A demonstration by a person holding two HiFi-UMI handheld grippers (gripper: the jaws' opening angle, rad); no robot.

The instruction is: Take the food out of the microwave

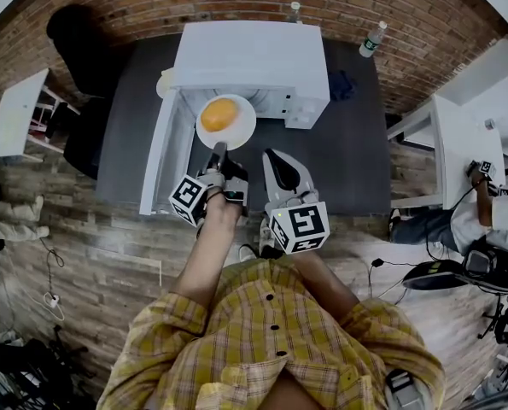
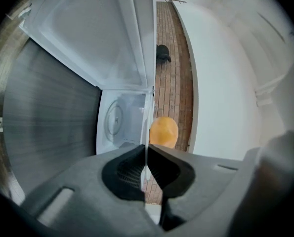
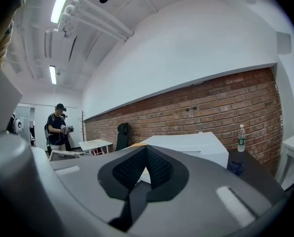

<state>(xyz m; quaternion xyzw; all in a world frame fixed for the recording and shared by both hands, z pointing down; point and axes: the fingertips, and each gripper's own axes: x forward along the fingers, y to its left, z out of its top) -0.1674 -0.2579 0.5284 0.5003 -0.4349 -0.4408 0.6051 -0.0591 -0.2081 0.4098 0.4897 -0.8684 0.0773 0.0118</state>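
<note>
A white plate (image 1: 240,131) with a round orange food (image 1: 218,114) on it hangs just in front of the open white microwave (image 1: 254,58). My left gripper (image 1: 218,150) is shut on the plate's near rim. In the left gripper view the plate is edge-on between the jaws, with the food (image 2: 163,131) behind them and the microwave's cavity (image 2: 118,122) to the left. The microwave door (image 1: 155,165) stands swung out to the left. My right gripper (image 1: 271,154) floats beside the left one, to the plate's right, with shut jaws (image 3: 146,162) that hold nothing.
The microwave stands on a dark table (image 1: 356,161) against a brick wall. A water bottle (image 1: 372,38) stands at the table's back right. White side tables (image 1: 14,114) (image 1: 458,143) flank it. One person (image 1: 493,220) is at the right, another (image 3: 58,127) stands far off.
</note>
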